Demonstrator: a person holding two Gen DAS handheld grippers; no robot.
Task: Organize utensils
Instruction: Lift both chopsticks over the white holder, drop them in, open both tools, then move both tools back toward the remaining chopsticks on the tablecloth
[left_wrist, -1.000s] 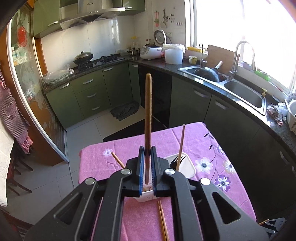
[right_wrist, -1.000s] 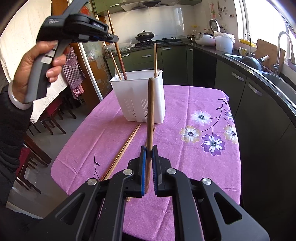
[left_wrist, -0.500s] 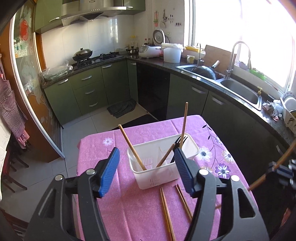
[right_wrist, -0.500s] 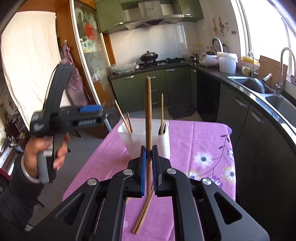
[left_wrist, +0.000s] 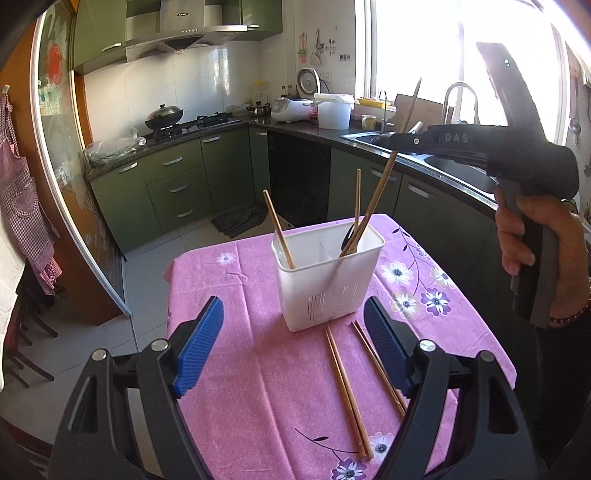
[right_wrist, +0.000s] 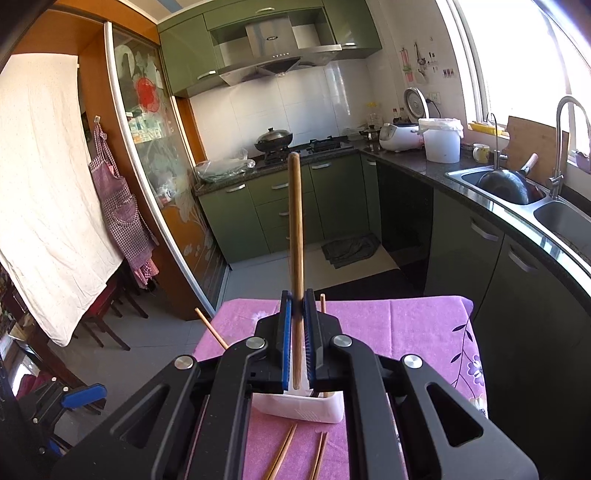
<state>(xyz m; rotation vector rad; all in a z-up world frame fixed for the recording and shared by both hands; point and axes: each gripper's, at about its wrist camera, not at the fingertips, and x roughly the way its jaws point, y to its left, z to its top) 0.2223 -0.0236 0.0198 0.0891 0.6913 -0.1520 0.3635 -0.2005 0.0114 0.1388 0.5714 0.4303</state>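
right gripper (right_wrist: 297, 343): pads clamped together on a wooden chopstick (right_wrist: 295, 229) — held near its lower part, stick stood almost upright, tip hung over the white holder (right_wrist: 306, 411).
left gripper (left_wrist: 293, 343): jaws were opening, nothing between them; pointed down at the table, just short of the holder.
holder: white plastic caddy (left_wrist: 328, 280) with a divider, stood on the pink floral tablecloth (left_wrist: 236, 350); already held one chopstick (left_wrist: 279, 230) in the left compartment, others leaning in the right.
loose stock: chopsticks (left_wrist: 347, 391) lay flat on the cloth just in front of the holder — more beside them to the right.
handling, my read: sticks looked light, stiff, thin and smooth — prone to roll or pivot in the pads. Best grabbed across the shaft near mid-length, square to the pads.
holder risk: light plastic, likely to tip or slide if a stick levers against the rim.
cloth: soft, could bunch under a low pick.
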